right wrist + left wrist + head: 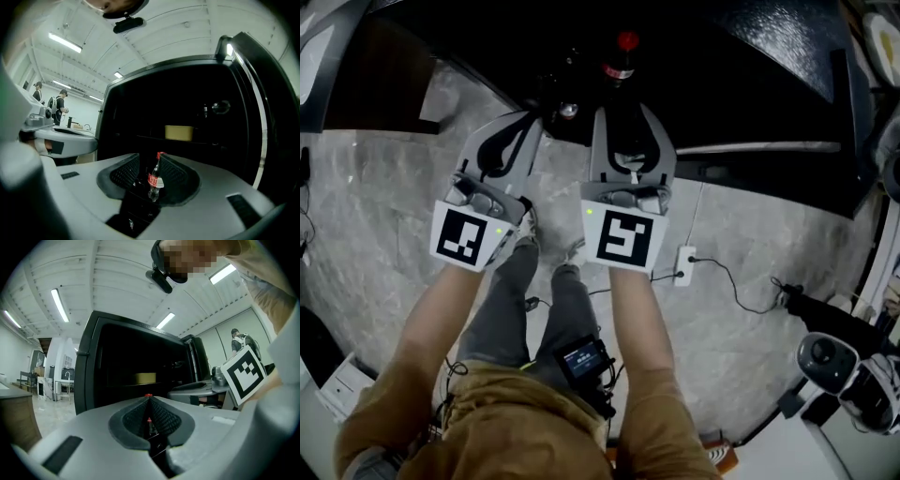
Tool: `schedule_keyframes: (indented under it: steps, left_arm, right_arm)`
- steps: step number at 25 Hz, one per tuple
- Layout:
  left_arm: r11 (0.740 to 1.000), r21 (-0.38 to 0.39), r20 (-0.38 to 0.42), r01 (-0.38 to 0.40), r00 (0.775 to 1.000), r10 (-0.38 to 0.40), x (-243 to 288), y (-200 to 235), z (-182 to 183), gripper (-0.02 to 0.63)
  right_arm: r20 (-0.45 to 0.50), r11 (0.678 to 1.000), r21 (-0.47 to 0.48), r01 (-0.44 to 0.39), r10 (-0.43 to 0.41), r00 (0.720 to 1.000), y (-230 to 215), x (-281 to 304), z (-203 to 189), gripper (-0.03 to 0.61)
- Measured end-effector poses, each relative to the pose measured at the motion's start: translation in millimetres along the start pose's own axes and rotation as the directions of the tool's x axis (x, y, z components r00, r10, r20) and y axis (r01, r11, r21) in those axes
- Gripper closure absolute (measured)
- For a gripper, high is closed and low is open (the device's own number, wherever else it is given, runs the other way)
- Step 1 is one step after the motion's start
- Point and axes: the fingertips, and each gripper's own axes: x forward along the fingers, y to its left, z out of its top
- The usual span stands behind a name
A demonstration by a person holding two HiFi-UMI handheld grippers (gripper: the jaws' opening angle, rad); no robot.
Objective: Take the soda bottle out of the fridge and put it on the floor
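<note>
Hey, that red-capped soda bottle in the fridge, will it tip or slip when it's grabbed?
The soda bottle looks tall and narrow, so a sideways nudge would probably tip it. Its round, glossy body may slip or roll if it falls. How full it is isn't clear, so its weight is uncertain.

1. The left forearm [422,328] and the right forearm [642,328], bare below rolled tan sleeves [380,422], reached from 6 o'clock toward 12 in the head view.
2. The left gripper [542,117] pointed toward 1 o'clock, with its marker cube [472,236] at the 7 o'clock end. In the left gripper view its jaws were together, the pads [161,418] meeting in a thin seam.
3. The right gripper [623,111], just beside it at 3 o'clock, pointed to 12. Its jaws stood apart, with the soda bottle [155,180] showing in the gap.
4. Both grippers were held level, side by side.
</note>
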Motion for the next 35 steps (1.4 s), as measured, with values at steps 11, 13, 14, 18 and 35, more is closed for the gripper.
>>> schedule_keyframes:
  steps: [11, 13, 14, 18, 35]
  left_arm:
    - [1.0, 0.0, 0.018, -0.017, 1.0, 0.017, 28, 0, -28, 0.612]
    - [1.0, 0.003, 0.018, -0.027, 0.999, 0.027, 32, 3, -30, 0.612]
    - [1.0, 0.007, 0.017, -0.028, 0.999, 0.028, 33, 5, -31, 0.612]
    - [1.0, 0.008, 0.021, -0.023, 1.0, 0.023, 36, 7, -35, 0.612]
    - [1.0, -0.014, -0.007, -0.025, 1.0, 0.024, 46, 23, -68, 0.612]
  right_arm:
    - [0.006, 0.999, -0.051, 0.01, -0.01, 1.0, -8, 34, -29, 0.414]
    - [0.005, 0.999, -0.051, 0.008, -0.007, 1.0, -8, 40, -31, 0.394]
    - [0.005, 0.999, -0.052, 0.007, -0.007, 1.0, -8, 42, -33, 0.388]
    - [0.001, 0.999, -0.049, 0.015, -0.015, 1.0, -9, 50, -38, 0.356]
    - [-0.02, 1.0, 0.001, -0.007, 0.007, 1.0, -16, 91, -67, 0.288]
